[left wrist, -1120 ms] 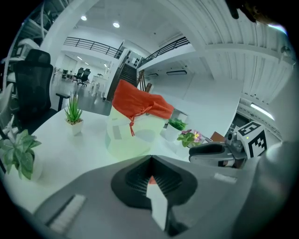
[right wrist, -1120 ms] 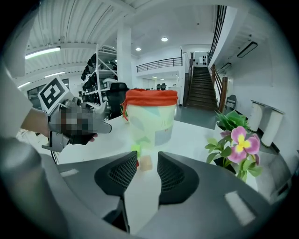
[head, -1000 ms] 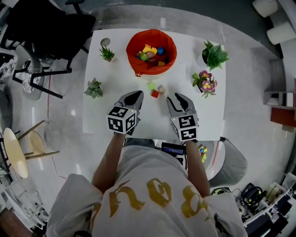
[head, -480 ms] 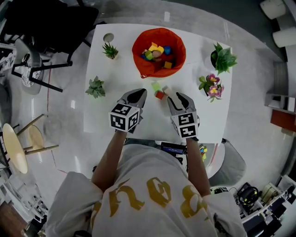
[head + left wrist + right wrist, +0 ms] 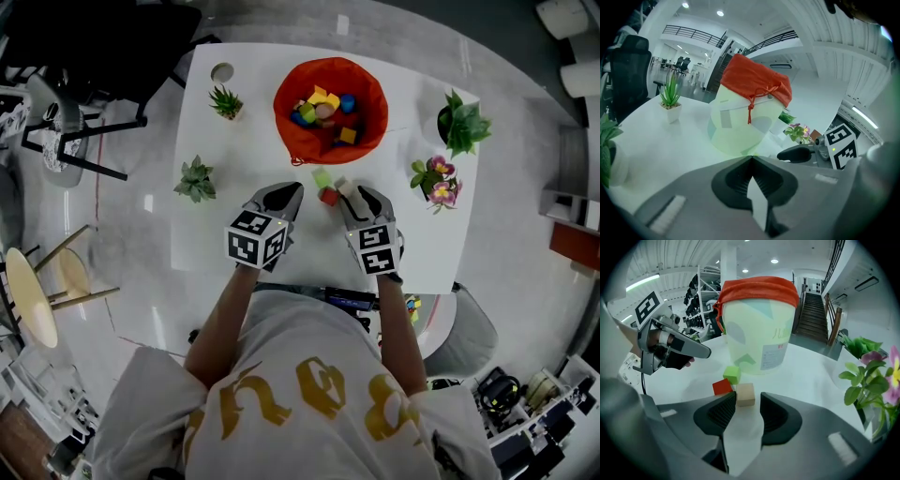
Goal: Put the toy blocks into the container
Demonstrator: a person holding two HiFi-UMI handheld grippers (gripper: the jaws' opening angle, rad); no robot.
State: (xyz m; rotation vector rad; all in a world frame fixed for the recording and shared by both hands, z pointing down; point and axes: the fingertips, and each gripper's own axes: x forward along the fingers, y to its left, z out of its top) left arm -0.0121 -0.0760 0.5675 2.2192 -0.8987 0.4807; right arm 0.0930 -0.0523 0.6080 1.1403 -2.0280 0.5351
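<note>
right gripper: fingers just been opening, apart for beige block between their tips, ungripped | left gripper: fingers together, standing by

The white bench carries a round container with an orange cloth rim at its 12 o'clock edge. Just off the container's 6 o'clock side, three loose cubes cluster near the bench's middle: a green block, a red block at its 6 o'clock, and a beige block at 3 o'clock of those two. A small spiky plant sits at 10 o'clock, a round disc at the 11 o'clock corner, a succulent at the 9 o'clock edge, a leafy potted plant at 2 o'clock, and a flowering plant at 3 o'clock.
</note>
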